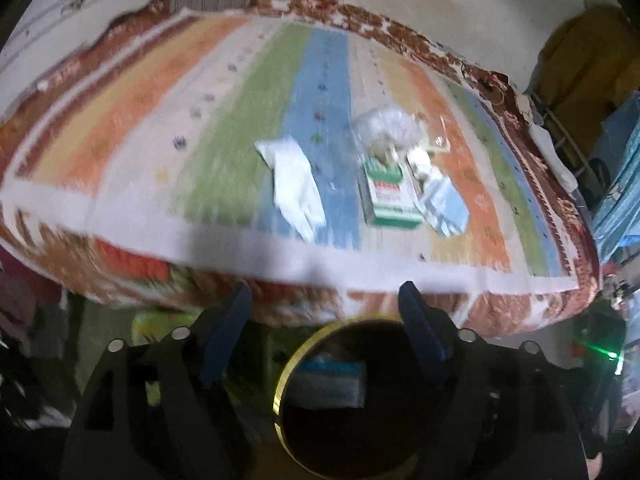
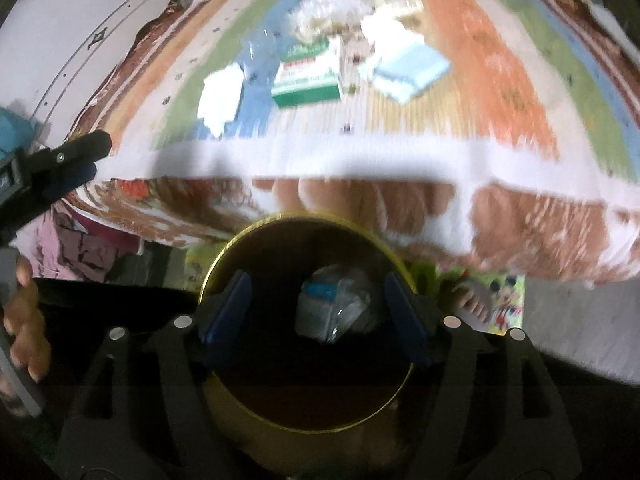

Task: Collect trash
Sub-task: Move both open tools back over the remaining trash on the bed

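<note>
In the left wrist view, the left gripper (image 1: 324,328) is seen at the bottom of the frame with its blue-padded jaws spread apart and nothing between them. Just beneath it, at lower centre, a dark round bin (image 1: 280,380) with a yellow rim is found, and a pale blue-and-white wrapper (image 1: 332,384) lies inside.

In the right wrist view, the right gripper (image 2: 316,316) is likewise shown with its jaws apart and empty, placed directly over the same bin (image 2: 224,256). A crumpled wrapper (image 2: 336,308) with a blue patch is seen at the bin's bottom, between the two pads in the picture.

A striped, multicoloured cloth (image 1: 140,128) fills the upper part of both frames, though it is blurred. On it, right of centre in the left view, further trash is laid out: a white piece of paper (image 1: 296,188), a green-and-white box (image 1: 390,196), a light blue folded packet (image 1: 446,208) just beside the box, and a crumpled clear plastic bag (image 1: 384,128) above them.

At the left edge of the right view, a hand (image 2: 24,320) is visible.
</note>
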`<control>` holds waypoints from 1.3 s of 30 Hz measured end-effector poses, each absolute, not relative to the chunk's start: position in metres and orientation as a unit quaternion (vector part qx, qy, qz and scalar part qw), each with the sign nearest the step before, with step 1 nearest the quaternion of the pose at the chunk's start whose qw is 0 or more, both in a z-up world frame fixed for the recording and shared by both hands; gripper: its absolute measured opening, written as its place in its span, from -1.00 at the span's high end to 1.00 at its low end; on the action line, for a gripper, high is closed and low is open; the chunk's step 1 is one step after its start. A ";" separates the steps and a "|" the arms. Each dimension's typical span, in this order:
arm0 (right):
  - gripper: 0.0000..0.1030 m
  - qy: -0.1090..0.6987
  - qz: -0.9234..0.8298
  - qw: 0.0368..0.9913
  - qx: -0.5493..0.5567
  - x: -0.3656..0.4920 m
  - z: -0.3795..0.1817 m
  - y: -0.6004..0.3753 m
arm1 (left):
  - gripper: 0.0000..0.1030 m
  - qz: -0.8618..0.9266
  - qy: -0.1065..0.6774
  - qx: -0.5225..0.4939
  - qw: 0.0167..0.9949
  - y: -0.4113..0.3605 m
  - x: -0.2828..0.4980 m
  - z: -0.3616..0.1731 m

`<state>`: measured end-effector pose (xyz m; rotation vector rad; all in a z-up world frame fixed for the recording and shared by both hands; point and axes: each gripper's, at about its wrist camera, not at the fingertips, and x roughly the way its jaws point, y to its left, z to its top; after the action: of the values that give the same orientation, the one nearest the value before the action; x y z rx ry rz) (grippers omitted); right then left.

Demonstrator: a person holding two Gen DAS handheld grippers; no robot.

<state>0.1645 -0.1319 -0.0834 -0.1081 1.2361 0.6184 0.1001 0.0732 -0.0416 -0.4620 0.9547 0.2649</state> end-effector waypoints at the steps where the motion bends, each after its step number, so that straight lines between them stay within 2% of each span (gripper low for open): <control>1: -0.38 0.566 0.290 0.770 -0.043 0.167 -0.080 -0.132 | -0.53 0.133 0.454 -0.209 0.856 0.076 0.105 -0.039; 5: -0.51 0.554 0.316 0.770 -0.018 0.184 -0.062 -0.128 | -0.60 0.138 0.466 -0.193 0.852 0.088 0.120 -0.037; 7: -0.57 0.547 0.332 0.768 -0.014 0.191 -0.054 -0.122 | -0.71 0.144 0.476 -0.188 0.847 0.096 0.127 -0.037; 14: -0.83 0.510 0.339 0.789 -0.050 0.215 -0.032 -0.106 | -0.86 0.141 0.496 -0.207 0.832 0.114 0.146 -0.041; 22: -0.83 0.496 0.345 0.795 -0.056 0.240 -0.022 -0.092 | -0.89 0.138 0.511 -0.128 0.839 0.109 0.174 -0.047; 39: -0.83 0.511 0.325 0.795 -0.012 0.310 -0.038 -0.062 | -0.89 0.124 0.534 -0.171 0.818 0.155 0.228 -0.079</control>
<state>0.3096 -0.0619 -0.0380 -0.0265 1.0987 0.6983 0.2282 0.1553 -0.0793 -0.3646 1.1383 0.2639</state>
